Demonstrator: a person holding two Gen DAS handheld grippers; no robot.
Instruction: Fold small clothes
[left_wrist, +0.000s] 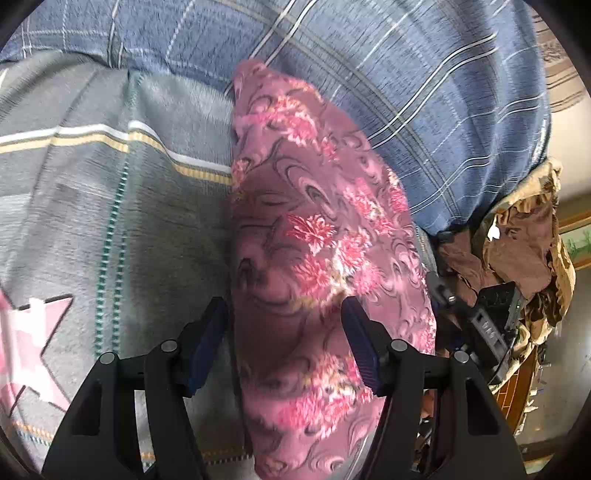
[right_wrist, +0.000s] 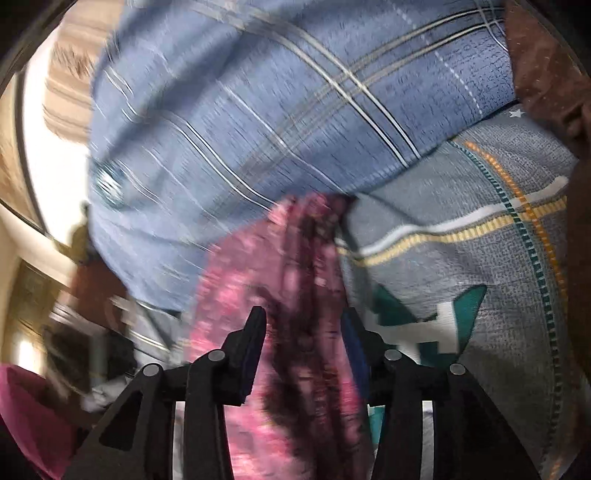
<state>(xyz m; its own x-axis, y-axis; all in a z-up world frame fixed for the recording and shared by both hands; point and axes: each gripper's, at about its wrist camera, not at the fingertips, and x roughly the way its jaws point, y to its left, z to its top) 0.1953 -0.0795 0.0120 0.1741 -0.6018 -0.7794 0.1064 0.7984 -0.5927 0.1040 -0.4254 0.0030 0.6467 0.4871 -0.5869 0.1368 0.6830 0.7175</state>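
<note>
A pink flowered garment (left_wrist: 314, 258) lies as a long narrow strip on the grey bedsheet (left_wrist: 92, 221), running from the blue checked bedding down under the camera. My left gripper (left_wrist: 282, 332) stands open astride it, one pad at each side of the strip, and a small gap shows at the left pad. In the blurred right wrist view the same garment (right_wrist: 295, 295) is bunched in folds between the fingers of my right gripper (right_wrist: 304, 332). Its jaws stand partly apart, and the cloth also spreads out past the left finger (right_wrist: 255, 339).
Blue checked bedding (left_wrist: 406, 92) is heaped at the far end of the garment. A crumpled brown and gold cloth pile (left_wrist: 524, 251) sits at the right bed edge. In the right wrist view a magenta cloth (right_wrist: 26, 406) lies low on the left and a brown cloth (right_wrist: 546, 74) sits at the top right.
</note>
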